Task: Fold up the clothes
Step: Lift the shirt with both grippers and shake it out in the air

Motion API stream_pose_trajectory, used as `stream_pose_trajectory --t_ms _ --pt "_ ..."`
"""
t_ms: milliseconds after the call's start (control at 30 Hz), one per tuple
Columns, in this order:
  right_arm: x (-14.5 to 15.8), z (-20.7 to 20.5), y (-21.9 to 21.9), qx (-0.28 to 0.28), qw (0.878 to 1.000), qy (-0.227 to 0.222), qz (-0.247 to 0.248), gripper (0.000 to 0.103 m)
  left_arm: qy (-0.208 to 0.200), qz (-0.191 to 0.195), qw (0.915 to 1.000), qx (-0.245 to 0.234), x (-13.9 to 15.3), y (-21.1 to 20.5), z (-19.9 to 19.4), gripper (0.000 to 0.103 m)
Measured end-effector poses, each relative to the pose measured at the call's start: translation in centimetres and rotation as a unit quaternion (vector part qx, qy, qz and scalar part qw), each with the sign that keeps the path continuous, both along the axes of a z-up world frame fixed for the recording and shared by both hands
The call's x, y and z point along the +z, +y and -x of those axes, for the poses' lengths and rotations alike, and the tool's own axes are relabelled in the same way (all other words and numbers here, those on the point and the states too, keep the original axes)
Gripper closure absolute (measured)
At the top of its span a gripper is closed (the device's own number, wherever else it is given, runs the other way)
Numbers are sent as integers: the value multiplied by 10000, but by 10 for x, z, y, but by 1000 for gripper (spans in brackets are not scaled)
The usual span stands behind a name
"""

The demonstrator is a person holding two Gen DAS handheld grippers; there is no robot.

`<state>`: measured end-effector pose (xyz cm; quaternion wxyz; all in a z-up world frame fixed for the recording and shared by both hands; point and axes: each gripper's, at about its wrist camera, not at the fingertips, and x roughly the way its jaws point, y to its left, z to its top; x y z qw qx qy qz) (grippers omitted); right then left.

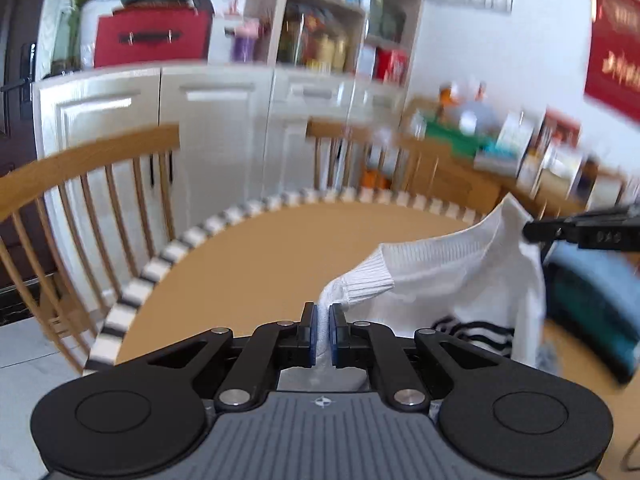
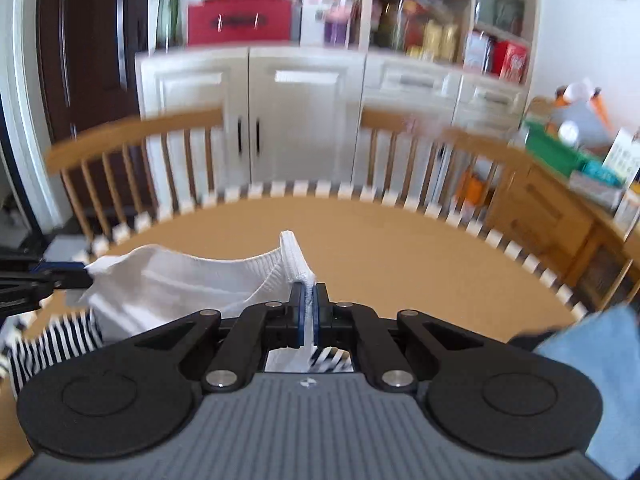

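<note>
left wrist, cabinet shelves [image 1: 320, 32] holding blurred jars

Both views sit just behind their own jaws, tilted down over the round table [image 1: 248, 248], facing the white cabinet [image 1: 208, 120] beyond it. The 2 views share that table [image 2: 400, 248], the cabinet [image 2: 304, 120] and the chair backs between them.

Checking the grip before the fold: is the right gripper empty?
No, the right gripper is shut on the white garment.
</note>
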<state>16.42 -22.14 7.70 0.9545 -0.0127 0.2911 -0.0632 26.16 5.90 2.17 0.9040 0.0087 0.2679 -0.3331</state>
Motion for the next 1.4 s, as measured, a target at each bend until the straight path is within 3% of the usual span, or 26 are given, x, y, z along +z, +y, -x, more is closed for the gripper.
stream_pose_trajectory --t_ms 167,333,533,667,767,867,1200,1367,1400 --pt "65 8 -24 19 9952 -790 572 99 -601 631 9960 -172 69 -5 8 96" --pt "82 -37 -57 111 9898 -859 1130 99 -716 585 9957 -97 101 -39 -28 96" --pt "30 -170 -105 254 9955 -4 916 99 -152 -165 9986 478 70 -112 -146 96" --pt "-28 -257 -121 192 9963 597 596 99 159 -898 9912 960 27 -154 -219 96" --pt "-72 -306 -128 22 9948 987 266 99 743 -988 9834 1324 -9 -166 -258 96" --pt "-103 -332 -135 -133 9930 1176 22 99 1119 -957 9765 1575 -34 -169 -284 96" --pt "-155 -357 -139 -241 9881 1508 -182 99 1225 -1378 9689 1651 -89 -171 -313 96" --pt "-166 -355 -130 -322 9867 1592 -114 98 1057 -1436 9701 1645 -97 -172 -309 95" --pt "-166 -356 -128 -350 9865 1599 -73 95 1018 -1513 9692 1657 -96 -173 -308 89"
